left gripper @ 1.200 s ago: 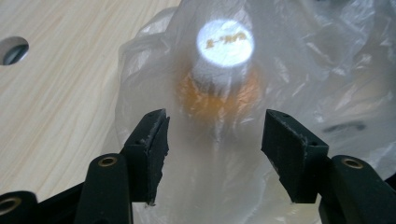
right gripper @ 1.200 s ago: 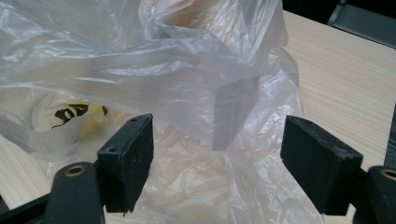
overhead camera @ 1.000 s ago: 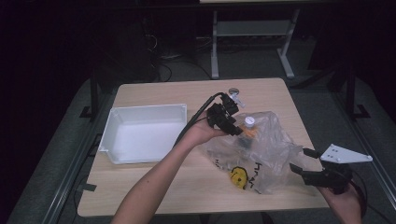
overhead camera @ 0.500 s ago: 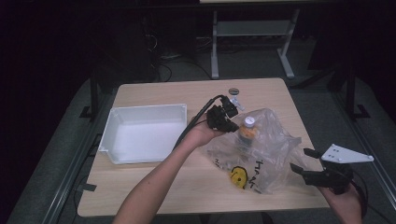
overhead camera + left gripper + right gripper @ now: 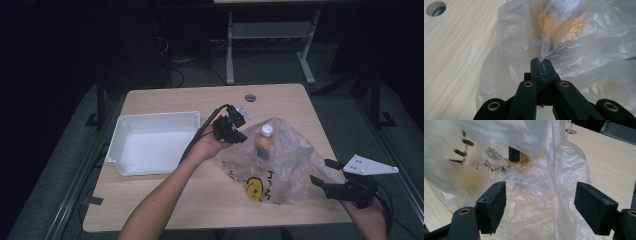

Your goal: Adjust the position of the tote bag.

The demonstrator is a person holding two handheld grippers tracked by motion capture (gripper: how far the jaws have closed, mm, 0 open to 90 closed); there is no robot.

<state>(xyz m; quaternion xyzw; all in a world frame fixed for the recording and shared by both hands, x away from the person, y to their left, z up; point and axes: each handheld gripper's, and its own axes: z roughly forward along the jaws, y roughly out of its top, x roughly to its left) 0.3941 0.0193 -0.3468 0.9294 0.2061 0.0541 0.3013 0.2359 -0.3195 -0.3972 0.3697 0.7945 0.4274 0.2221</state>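
Since a second ago my left gripper (image 5: 235, 120) has pulled the plastic bag (image 5: 285, 160) up and toward the white tray (image 5: 155, 145), so the bag tents over the orange bottle (image 5: 265, 140) standing inside on the table (image 5: 200, 195). Jaws are pinched tight on a fold of bag. Right gripper (image 5: 327, 175) sits spread wide at the bag's near-right edge, gripping nothing.

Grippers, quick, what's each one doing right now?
Left gripper: shut on the plastic bag, pinching a fold.
Right gripper: open, bag plastic between its jaws, not clamped.
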